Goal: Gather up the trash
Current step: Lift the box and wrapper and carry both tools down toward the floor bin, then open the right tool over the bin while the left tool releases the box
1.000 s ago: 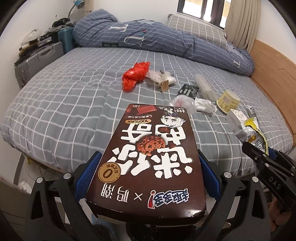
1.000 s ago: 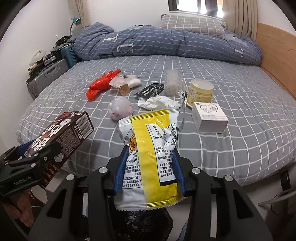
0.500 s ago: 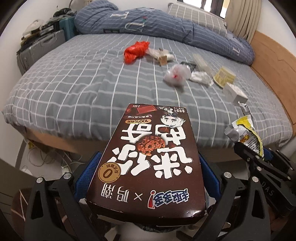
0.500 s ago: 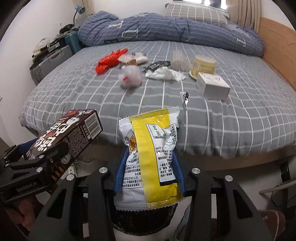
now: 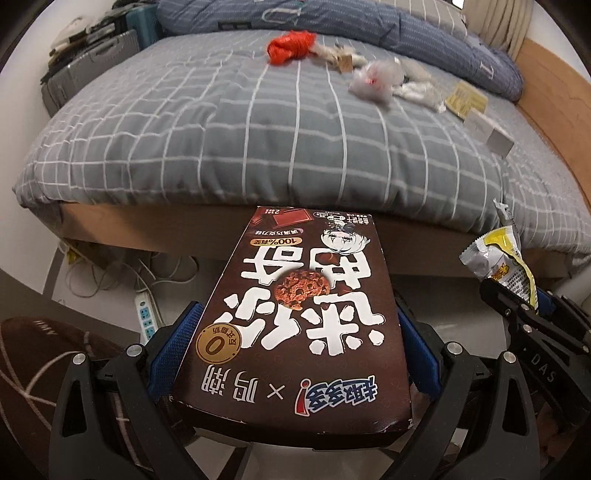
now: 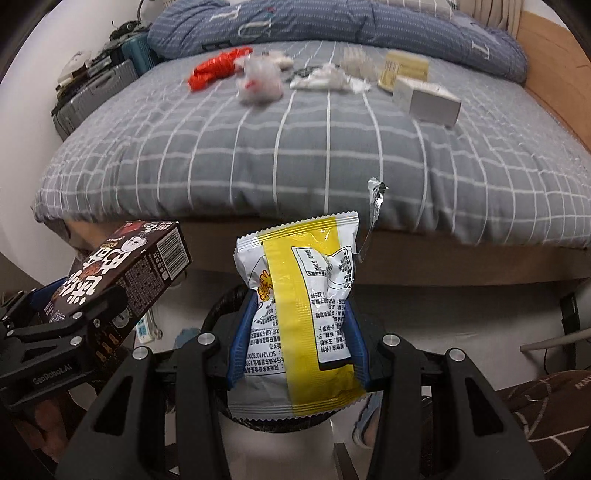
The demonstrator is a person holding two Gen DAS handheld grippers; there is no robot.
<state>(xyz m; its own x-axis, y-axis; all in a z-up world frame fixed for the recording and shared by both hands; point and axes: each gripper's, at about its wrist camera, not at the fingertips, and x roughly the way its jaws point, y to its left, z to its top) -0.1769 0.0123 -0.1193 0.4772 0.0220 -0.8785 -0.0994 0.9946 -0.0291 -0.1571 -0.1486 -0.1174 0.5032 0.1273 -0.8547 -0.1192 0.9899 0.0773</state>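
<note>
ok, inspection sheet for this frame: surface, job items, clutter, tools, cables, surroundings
Surface: bed, grey checked cover.
Job items: brown box and yellow packet, both held off the bed.
Clutter: red bag, clear bag, white box, tissues.
Tools: left tool shut on box; right tool shut on packet.
Cables: power strip, loose cords on floor.
Surroundings: suitcase, rolled duvet.

Bedroom surroundings, non-task items.
Grey checked bed carries a blue duvet; grey suitcase beside it; white power strip on floor.
</note>
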